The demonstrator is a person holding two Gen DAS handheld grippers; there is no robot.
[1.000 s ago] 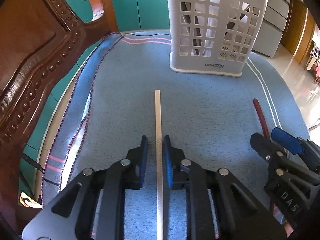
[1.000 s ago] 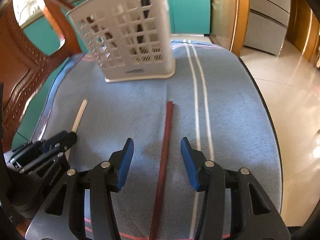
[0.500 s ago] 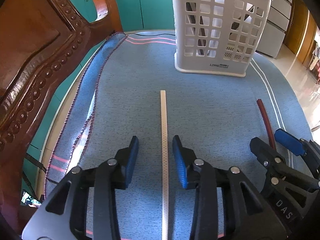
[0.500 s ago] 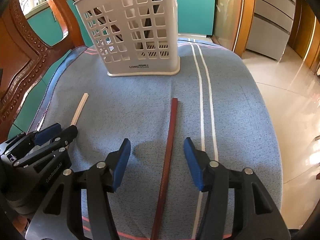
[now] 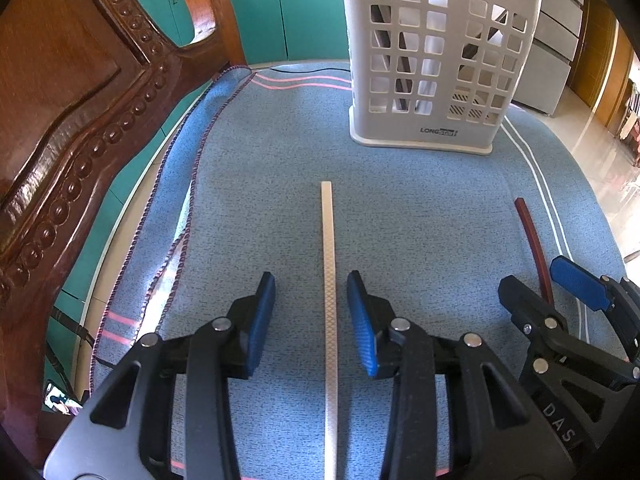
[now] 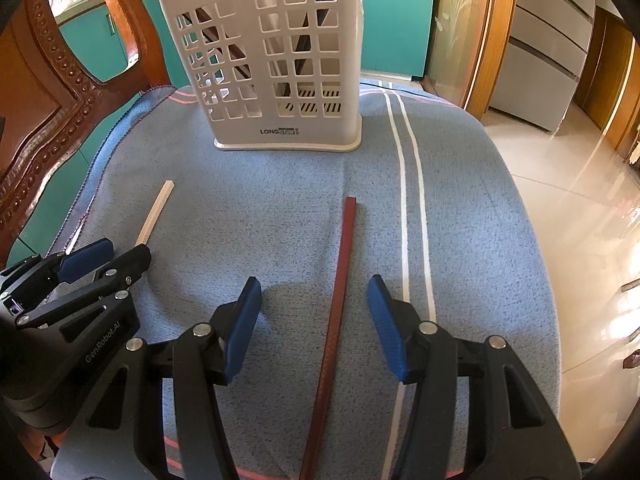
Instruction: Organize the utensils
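The white chopstick (image 5: 329, 276) is lying flat on the blue cloth (image 5: 260, 184) covering the worktop, pointing toward the white slotted holder (image 5: 436, 60), with the left hand-held gripper (image 5: 311, 312) straddling it, pads apart and not touching after just opening. The dark red chopstick (image 6: 340, 280) is lying well apart to the right, between the spread pads of the right hand-held gripper (image 6: 314, 316), which have also just been widening. Both sticks are thin and lying flush on soft fabric, so closing pads are likely pinching cloth or rolling the stick aside; a grip near one end is risking a drooping tip catching the holder's rim
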